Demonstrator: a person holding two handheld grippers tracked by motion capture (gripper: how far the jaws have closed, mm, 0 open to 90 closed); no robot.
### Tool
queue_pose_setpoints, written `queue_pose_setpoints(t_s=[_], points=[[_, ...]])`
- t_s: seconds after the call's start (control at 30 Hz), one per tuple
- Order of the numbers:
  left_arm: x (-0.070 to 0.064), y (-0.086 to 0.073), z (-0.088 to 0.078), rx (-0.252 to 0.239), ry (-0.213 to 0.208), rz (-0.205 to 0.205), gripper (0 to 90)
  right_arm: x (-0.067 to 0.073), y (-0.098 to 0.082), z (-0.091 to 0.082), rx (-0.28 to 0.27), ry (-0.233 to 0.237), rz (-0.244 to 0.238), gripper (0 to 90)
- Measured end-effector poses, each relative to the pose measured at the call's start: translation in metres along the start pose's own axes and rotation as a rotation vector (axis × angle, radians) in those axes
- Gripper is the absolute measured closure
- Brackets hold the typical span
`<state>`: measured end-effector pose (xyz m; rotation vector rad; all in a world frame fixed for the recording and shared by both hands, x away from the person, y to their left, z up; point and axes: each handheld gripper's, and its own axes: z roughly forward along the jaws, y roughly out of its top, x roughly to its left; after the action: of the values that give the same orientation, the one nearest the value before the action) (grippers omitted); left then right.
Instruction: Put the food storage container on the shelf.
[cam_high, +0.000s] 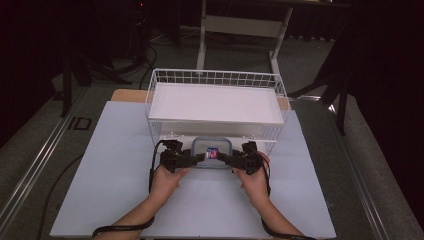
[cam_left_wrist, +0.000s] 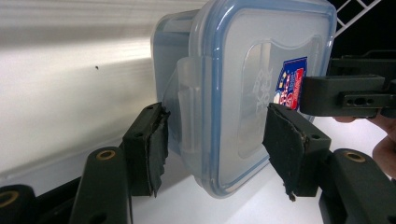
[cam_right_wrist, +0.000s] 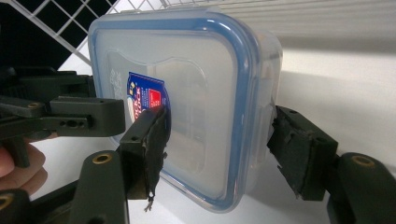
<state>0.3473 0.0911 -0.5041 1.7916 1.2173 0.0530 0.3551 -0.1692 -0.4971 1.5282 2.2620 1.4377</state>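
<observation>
A person's two hand-held grippers met at a clear plastic container (cam_high: 212, 153) with a blue-rimmed snap lid, just below the centre of the high view, where it sat on the white table sheet (cam_high: 115, 190) against the front wall of a white wire basket (cam_high: 216, 102). The left gripper (cam_high: 196, 158) came at it from the left of the frame and the right gripper (cam_high: 227, 159) from the right, so the box lay between the two tools, about equally near to each hand. In the left gripper view the container (cam_left_wrist: 243, 93) stood between the black pads, one pad at the side wall beside the lid latch and the other against the lid face, the jaws clamped on it. In the right gripper view the container (cam_right_wrist: 196, 102) sat the same way, one pad on the lid by the small blue and red label (cam_right_wrist: 142, 100) (its print too small to read) and the other on the far side wall, again closed on the box. Each tool gripped across the box's shallow depth, lid to base. The basket rim rose above and behind the box in the upper half of the high view, so any lift into it would probably have to go up and away from the person, both hands together.
</observation>
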Motion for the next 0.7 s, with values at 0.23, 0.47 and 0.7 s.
queue_pose_setpoints(t_s=[0.23, 0.47, 0.7], points=[[0.004, 0.004, 0.011, -0.003, 0.008, -0.003, 41.8, -0.011, 0.002, 0.006, -0.015, -0.001, 0.02, 37.4], [0.011, 0.009, 0.017, -0.005, 0.011, -0.002, 41.7, -0.015, 0.006, 0.013, -0.016, -0.02, 0.021, 37.3], [0.014, 0.013, 0.018, 0.011, 0.003, 0.012, 41.7, -0.018, 0.01, 0.016, -0.007, -0.005, 0.05, 37.1]])
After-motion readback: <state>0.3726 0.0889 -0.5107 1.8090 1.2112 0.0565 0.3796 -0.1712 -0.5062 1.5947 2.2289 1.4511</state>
